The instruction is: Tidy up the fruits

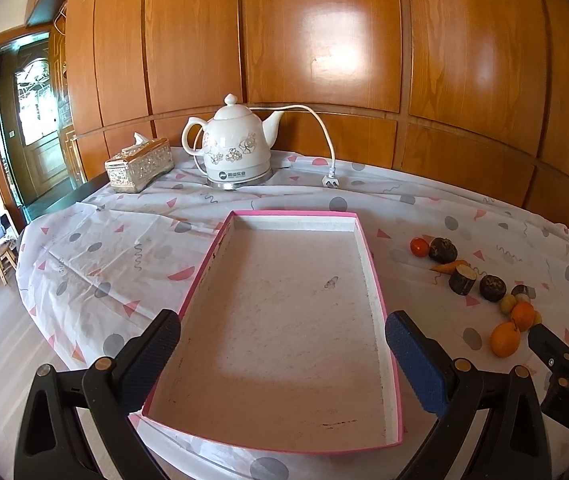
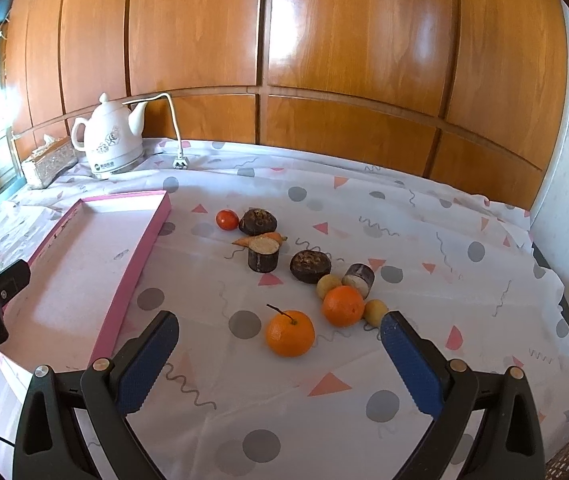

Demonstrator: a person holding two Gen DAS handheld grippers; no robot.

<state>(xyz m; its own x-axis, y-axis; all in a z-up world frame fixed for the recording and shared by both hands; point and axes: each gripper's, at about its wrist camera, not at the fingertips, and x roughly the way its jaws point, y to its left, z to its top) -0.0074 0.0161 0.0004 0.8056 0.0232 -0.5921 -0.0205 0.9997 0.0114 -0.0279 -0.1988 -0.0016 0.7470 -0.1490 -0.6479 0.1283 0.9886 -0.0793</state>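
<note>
Left gripper [image 1: 282,354] spread wide over the pink tray [image 1: 376,280], holding nothing; right gripper [image 2: 280,354] likewise spread, bare, hovering just short of the stemmed orange [image 2: 290,333]; second orange [image 2: 343,305] at its 1 o'clock, touching two small yellow fruits; tomato [image 2: 227,219] and dark chunks farther off at 11; ceramic kettle [image 2: 111,138] by the wall.

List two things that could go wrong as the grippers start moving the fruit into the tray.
1. The round orange with a stem, nearest the open right gripper, may roll away if nudged.
2. The second orange touches a small yellow fruit; grabbing it could scatter neighbours.

The shallow pink cardboard tray is empty.
</note>
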